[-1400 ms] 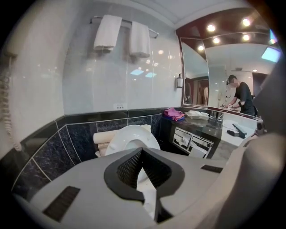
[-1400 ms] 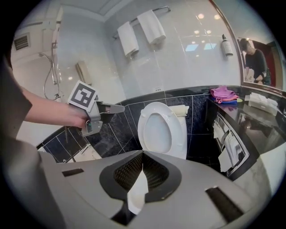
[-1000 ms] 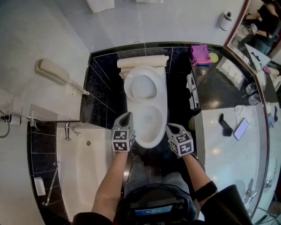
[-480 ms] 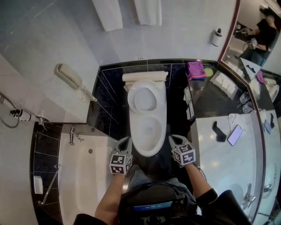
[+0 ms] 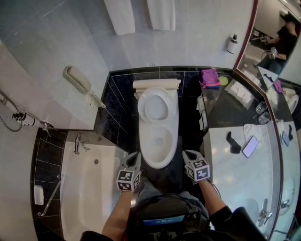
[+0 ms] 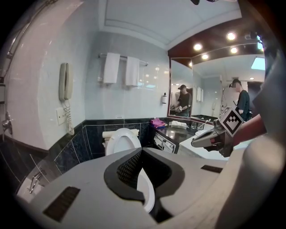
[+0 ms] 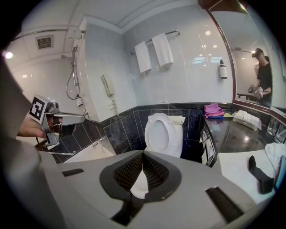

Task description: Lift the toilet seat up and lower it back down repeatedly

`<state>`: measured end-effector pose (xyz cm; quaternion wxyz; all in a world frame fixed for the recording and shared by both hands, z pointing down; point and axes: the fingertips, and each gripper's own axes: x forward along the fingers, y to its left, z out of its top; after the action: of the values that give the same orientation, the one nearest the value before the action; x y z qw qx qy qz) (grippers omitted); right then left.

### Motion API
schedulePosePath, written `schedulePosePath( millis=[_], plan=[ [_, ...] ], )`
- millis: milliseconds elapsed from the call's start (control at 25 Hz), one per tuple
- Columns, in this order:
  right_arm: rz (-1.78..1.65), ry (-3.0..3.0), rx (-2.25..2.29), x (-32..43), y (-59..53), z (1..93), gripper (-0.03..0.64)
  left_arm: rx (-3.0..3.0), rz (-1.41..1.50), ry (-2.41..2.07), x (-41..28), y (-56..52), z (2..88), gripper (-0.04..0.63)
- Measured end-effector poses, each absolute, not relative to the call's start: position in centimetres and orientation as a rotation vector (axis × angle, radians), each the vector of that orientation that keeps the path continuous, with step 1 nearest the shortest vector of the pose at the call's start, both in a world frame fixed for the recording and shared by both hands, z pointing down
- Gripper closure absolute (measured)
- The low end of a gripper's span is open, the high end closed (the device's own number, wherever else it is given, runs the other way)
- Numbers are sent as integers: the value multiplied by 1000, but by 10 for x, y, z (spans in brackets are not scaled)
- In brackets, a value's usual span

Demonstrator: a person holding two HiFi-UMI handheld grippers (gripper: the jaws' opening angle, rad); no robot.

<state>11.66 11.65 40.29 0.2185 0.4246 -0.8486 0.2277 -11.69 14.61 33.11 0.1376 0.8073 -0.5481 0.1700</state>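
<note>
The white toilet (image 5: pixel 146 141) stands in the middle of the head view, its seat (image 5: pixel 142 107) raised upright against the tank. The raised seat (image 7: pixel 149 134) also shows ahead in the right gripper view and, further left, as the seat (image 6: pixel 111 142) in the left gripper view. My left gripper (image 5: pixel 134 156) hovers by the bowl's front left corner, shut with nothing in it. My right gripper (image 5: pixel 187 154) hangs by the front right corner, shut and empty too. Neither touches the toilet. Each gripper sees the other: the right gripper (image 6: pixel 209 141), the left gripper (image 7: pixel 67 119).
A bathtub (image 5: pixel 89 188) lies to the left, with a wall phone (image 5: pixel 77 80) above it. To the right runs a vanity counter (image 5: pixel 235 174) with a smartphone (image 5: pixel 249 146), and a purple cloth (image 5: pixel 210 77) lies on the dark shelf. Towels (image 5: pixel 141 14) hang on the back wall.
Both grippers have drawn back from the sides of the bowl toward the person and risen a little. The seat has stayed upright.
</note>
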Motion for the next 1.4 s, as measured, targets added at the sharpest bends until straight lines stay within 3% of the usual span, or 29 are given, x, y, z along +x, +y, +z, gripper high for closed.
schedulePosePath(
  millis=[720,1120,1400],
  plan=[
    [445,-2276,1160,76,31,401,594,2367,591,-1471,-115,81,369,601],
    [324,-2236,1150,37,-102,425,511,2421,635,-1366,-119,-29,408,601],
    [211,-2189,1026,16,-190,466,400,2431,640,-1356,-117,-101,449,601]
  ],
)
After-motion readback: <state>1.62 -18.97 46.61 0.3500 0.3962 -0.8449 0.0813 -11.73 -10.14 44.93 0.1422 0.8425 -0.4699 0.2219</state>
